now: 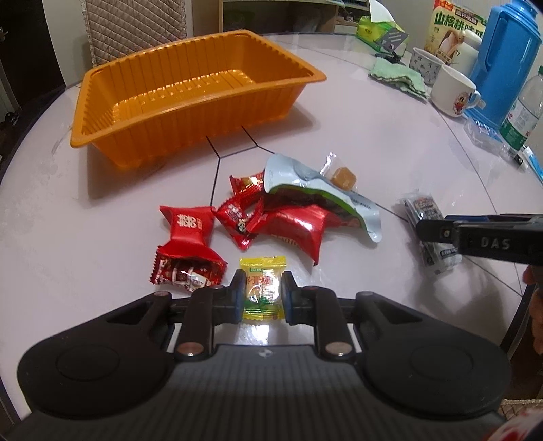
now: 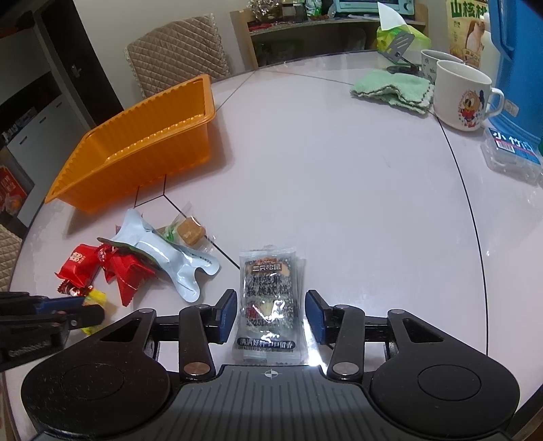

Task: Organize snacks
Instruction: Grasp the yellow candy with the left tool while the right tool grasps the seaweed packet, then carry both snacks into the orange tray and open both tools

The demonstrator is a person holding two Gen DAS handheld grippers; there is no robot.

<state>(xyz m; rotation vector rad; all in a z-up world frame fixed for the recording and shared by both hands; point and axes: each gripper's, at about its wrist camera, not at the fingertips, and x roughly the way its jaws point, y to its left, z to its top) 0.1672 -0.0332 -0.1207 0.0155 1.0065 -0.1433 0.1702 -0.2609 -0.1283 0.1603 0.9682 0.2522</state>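
Observation:
An empty orange tray (image 1: 190,98) stands at the back left of the table; it also shows in the right wrist view (image 2: 142,149). Several red snack packets (image 1: 190,237), a grey pouch (image 1: 322,193) and a wrapped brown candy (image 1: 342,178) lie in a pile in front of it. My left gripper (image 1: 262,293) has its pads against both sides of a yellow candy packet (image 1: 263,288) on the table. My right gripper (image 2: 270,317) is open around a grey-black sesame snack packet (image 2: 269,302), with a gap on each side.
At the back right stand a white cartoon mug (image 2: 463,98), a second mug (image 2: 432,59), a green cloth (image 2: 393,88), a blue thermos (image 1: 505,57), a water bottle (image 1: 522,112), a snack box (image 1: 448,30) and a clear plastic box (image 2: 514,154). A quilted chair (image 2: 176,54) stands behind the table.

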